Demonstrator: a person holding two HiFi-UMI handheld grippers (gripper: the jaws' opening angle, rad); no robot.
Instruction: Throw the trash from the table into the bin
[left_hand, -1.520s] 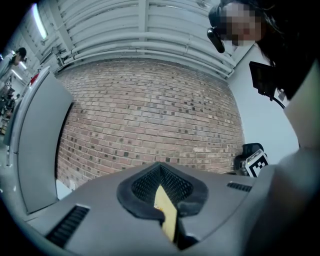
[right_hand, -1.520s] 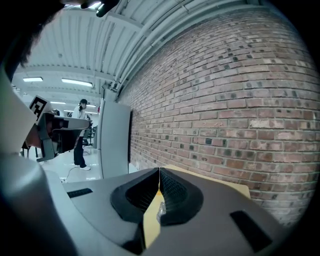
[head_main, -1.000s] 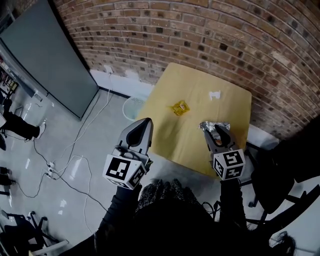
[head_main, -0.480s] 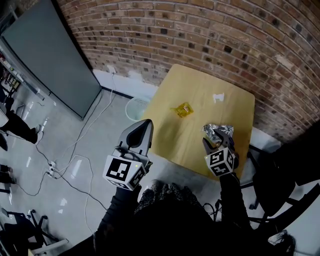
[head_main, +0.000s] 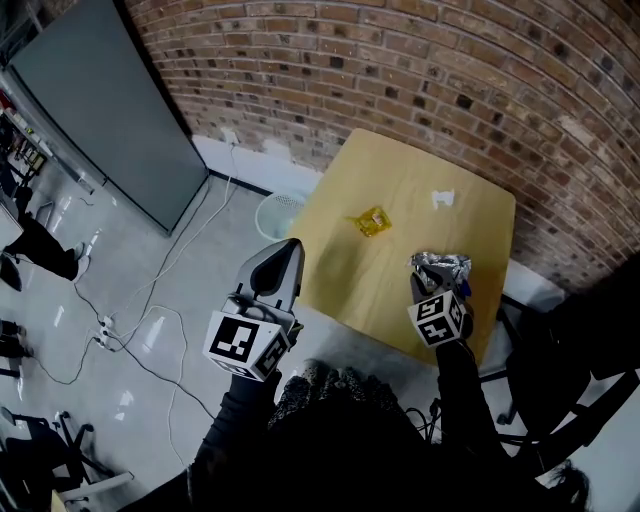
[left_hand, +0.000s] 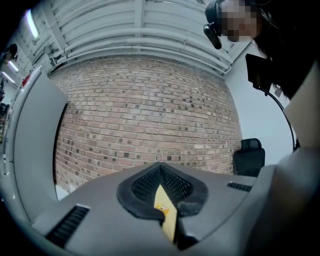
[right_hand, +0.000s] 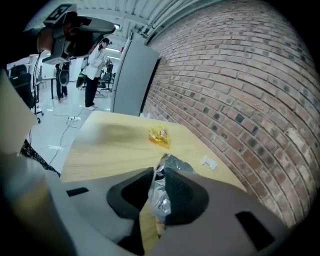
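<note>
1. The right hand-held gripper (head_main: 432, 283) (jaws just closing) grasps the foil wrapper (head_main: 441, 267) at the desk's (head_main: 400, 180) near right edge.
2. The left hand-held gripper (head_main: 280, 262), clenched, hangs off the desk's left edge.
3. The yellow wrapper (head_main: 372, 220) lies mid-desk.

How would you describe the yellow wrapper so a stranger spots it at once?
Find the square light-wood table by the brick wall. Near its middle lies a crinkled yellow plastic wrapper, the only yellow thing, unlike the white paper scrap and the crumpled silver foil packet.
</note>
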